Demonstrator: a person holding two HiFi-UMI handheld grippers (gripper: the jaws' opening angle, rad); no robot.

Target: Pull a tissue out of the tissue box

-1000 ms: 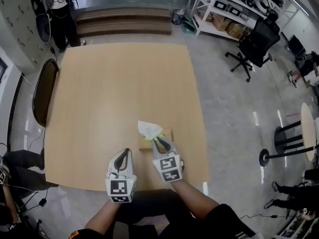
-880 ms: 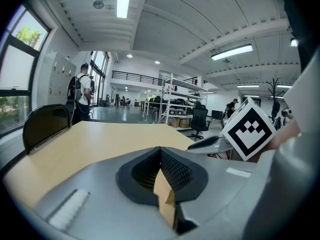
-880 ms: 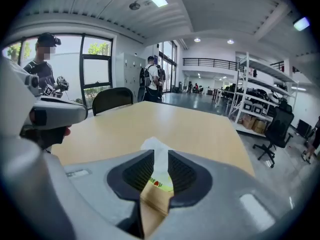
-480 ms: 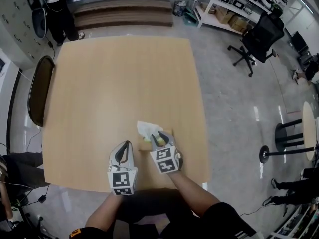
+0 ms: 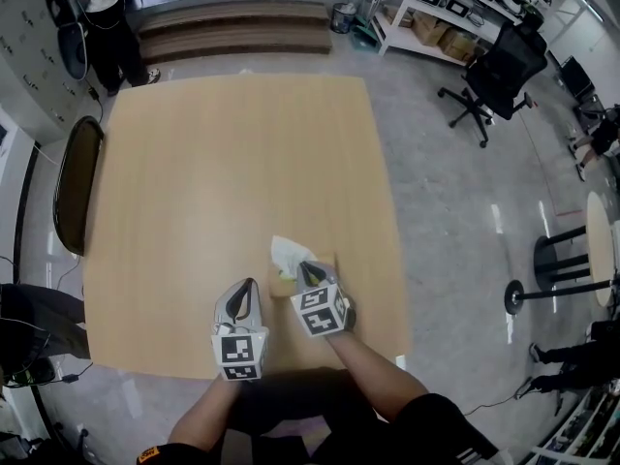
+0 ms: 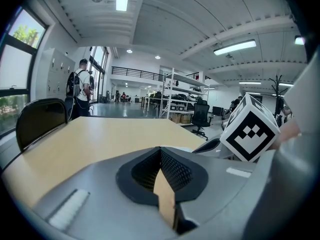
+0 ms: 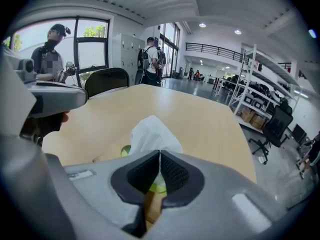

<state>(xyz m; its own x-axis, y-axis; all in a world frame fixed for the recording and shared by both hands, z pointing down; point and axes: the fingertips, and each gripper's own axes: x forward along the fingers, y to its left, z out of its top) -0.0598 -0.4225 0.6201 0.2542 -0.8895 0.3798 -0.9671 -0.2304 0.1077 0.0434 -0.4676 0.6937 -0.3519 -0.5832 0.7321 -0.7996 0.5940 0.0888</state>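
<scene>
While right gripper (image 5: pixel 306 270) jaws are closing on tissue (image 5: pixel 288 253) atop tissue box (image 5: pixel 329 262) — left gripper (image 5: pixel 248 287) pinched together, empty.

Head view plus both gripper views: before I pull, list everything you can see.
table: 1, light wood, middle of the room
tissue box: 1, brown with a green opening, near the table's near edge
tissue: 1, white, standing up out of the box
chair: 1, dark, at the table's left edge
office chair: 1, black, on the floor at upper right
shelving: 1, white, back right, holding boxes
bystander: 1, white top and dark trousers, beyond the table's far left corner
left tongs: 1, grey, shut and empty, left of the box
right tongs: 1, grey, over the box, jaws closing with the tissue between them
forearms: 2, bare, bottom of the head view
</scene>
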